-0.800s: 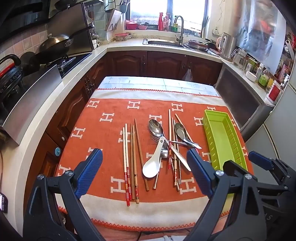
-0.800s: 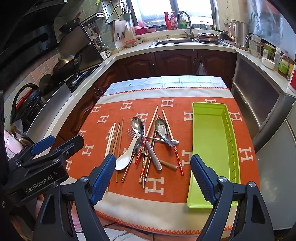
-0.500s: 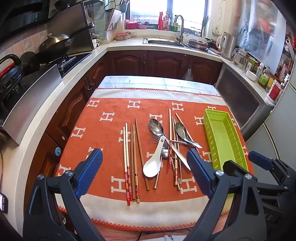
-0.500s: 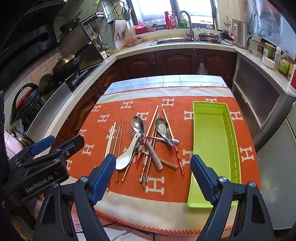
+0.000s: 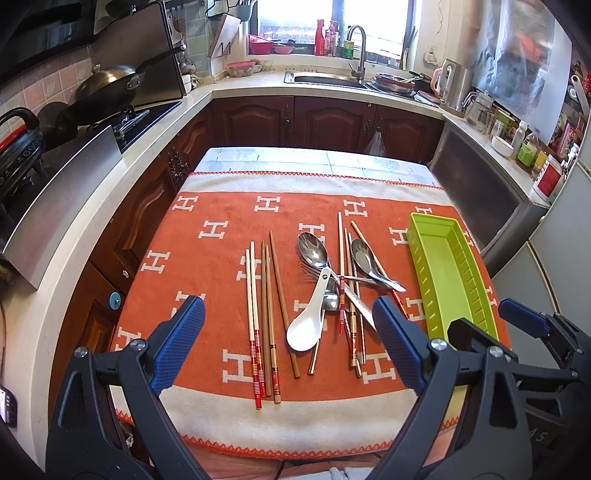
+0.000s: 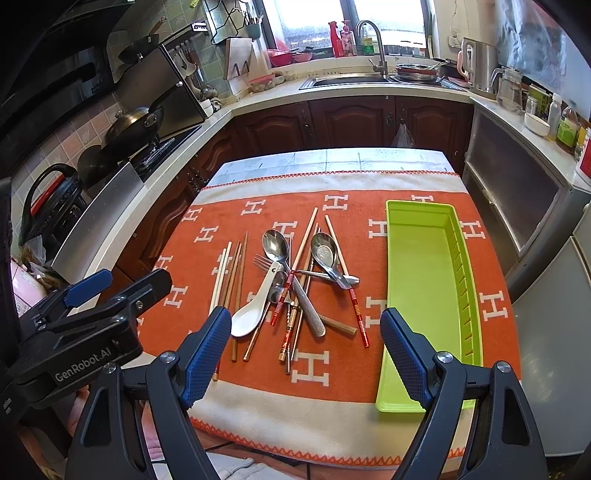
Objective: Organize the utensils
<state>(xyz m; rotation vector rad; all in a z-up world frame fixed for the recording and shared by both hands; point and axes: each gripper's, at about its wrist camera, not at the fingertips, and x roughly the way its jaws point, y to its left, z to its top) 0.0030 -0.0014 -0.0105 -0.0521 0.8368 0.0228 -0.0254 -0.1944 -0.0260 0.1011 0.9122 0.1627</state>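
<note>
Hovering: left claw (image 5: 288,332) and right claw (image 6: 304,347) both spread wide, empty | utensils (image 6: 291,284) heaped on counter cloth (image 6: 369,221), tray (image 6: 417,280) beside, empty | risk: crossed chopsticks (image 5: 341,280) drag neighbours when one lifts

You are facing a U-shaped kitchen with dark brown wooden cabinets (image 5: 325,118) under a pale stone countertop (image 5: 243,86), and daylight comes in through the window (image 6: 347,18) above the steel sink with its curved tap (image 6: 376,48). To your left, a dark wok (image 5: 107,83) sits on the hob against pink wall tiles (image 5: 40,79). The surface ahead is covered by an orange cloth with white H marks (image 5: 221,206).
</note>
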